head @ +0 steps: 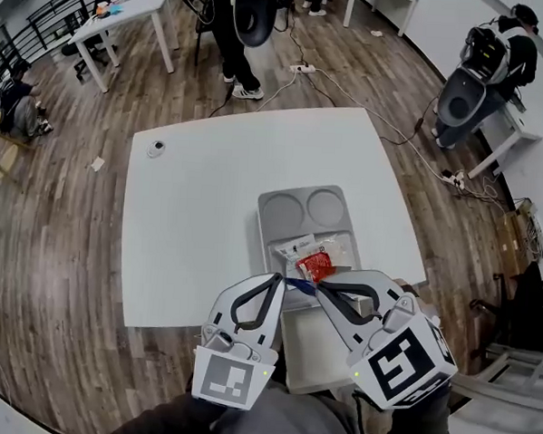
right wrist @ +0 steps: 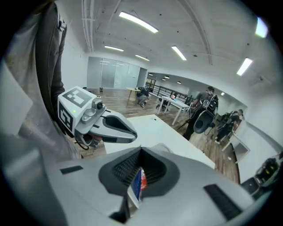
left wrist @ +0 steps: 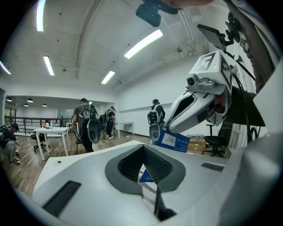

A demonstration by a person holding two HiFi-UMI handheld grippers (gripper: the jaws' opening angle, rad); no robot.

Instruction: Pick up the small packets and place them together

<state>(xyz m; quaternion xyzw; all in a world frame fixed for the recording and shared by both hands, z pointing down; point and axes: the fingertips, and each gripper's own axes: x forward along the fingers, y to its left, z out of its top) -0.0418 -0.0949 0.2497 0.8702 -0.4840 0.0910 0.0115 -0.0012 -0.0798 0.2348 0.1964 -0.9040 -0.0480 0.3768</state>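
Above the near edge of the white bench (head: 190, 216), our left claw (head: 280, 280) and right claw (head: 322, 289) both clamp one blue packet (head: 299, 284), and we cannot read its small print. Behind it a grey tray (head: 272, 207) holds a red packet (head: 315, 264) and a white packet (head: 294, 247). People (head: 237, 37) stand beyond the bench.

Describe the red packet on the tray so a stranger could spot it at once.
On the white table sits a grey tray with two round wells at its far end. On the near side of those wells lies the red packet, next to a whitish packet; the only bright red thing there.
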